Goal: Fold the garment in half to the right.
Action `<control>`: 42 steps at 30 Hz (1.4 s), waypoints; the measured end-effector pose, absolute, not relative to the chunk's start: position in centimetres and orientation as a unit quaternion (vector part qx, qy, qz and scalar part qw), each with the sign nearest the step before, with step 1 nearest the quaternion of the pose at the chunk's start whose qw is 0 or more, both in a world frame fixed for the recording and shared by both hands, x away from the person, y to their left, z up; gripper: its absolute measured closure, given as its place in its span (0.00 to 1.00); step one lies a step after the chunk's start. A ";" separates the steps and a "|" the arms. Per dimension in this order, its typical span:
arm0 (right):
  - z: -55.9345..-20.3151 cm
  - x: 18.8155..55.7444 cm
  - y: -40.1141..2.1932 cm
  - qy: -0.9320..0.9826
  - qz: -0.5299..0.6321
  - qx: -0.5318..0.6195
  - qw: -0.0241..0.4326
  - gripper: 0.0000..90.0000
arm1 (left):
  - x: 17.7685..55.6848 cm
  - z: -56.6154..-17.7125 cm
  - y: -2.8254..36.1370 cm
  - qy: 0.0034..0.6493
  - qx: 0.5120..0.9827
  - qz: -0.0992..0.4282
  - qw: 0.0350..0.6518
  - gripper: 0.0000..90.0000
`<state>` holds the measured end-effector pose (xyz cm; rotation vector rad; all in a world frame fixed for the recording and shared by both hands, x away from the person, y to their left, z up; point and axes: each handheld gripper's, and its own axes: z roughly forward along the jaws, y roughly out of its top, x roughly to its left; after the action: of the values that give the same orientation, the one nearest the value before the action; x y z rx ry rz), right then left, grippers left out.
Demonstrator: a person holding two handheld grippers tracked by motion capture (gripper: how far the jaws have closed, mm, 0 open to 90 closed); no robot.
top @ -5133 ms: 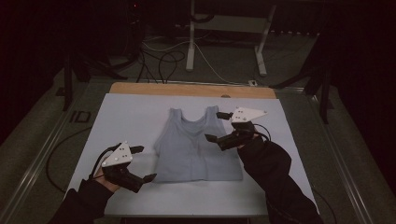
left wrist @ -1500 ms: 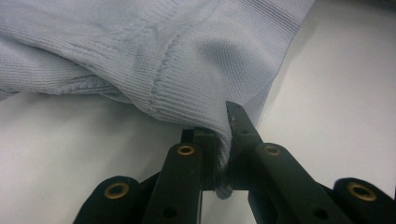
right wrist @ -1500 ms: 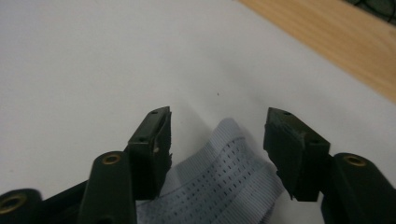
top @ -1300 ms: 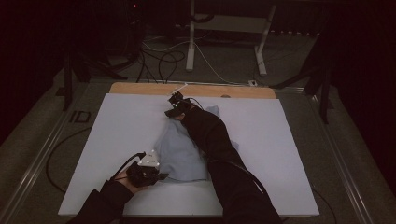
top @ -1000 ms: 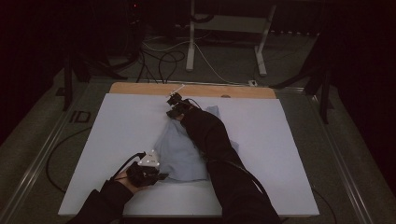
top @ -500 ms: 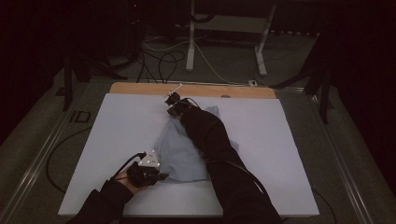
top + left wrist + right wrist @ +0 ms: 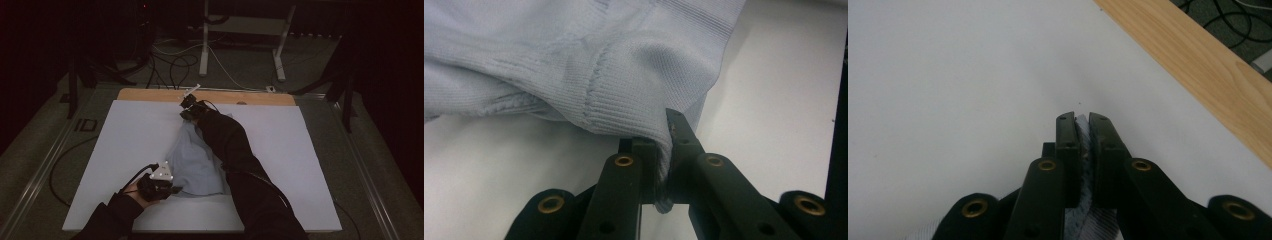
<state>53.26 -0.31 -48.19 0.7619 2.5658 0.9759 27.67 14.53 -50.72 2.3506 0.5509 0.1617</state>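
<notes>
The white table (image 7: 130, 145) is seen from above and behind the person in the high view, looking forward and down, with the floor beyond included. The left gripper view is set very close along its jaws onto the pale blue garment (image 7: 589, 60); the right gripper view is aimed low toward the wooden edge (image 7: 1198, 65). Table and garment are shared by all three.

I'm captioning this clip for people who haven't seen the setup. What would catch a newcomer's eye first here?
Probably the pale blue knitted garment bunched in the middle of the white table, pinched at both ends. The left gripper is shut on its ribbed hem at the near edge, while the right gripper clamps a fold of it far across the table, near the wooden strip.
</notes>
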 end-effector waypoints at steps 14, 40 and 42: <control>-46.1 52.8 -1.8 0.890 0.350 0.252 0.151 0.94 | 27.7 -49.2 13.8 0.197 0.914 0.066 0.350 0.97; -44.0 52.4 -6.6 0.873 0.377 0.262 0.164 0.94 | 28.8 -46.5 8.8 0.124 0.930 0.073 0.337 0.97; -43.9 52.4 -7.1 0.872 0.379 0.263 0.166 0.94 | 28.8 -46.2 8.4 0.116 0.932 0.075 0.335 0.97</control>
<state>52.38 -7.13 -43.93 0.7484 2.4831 1.0788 28.83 8.40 -46.23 2.4322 0.3036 0.1948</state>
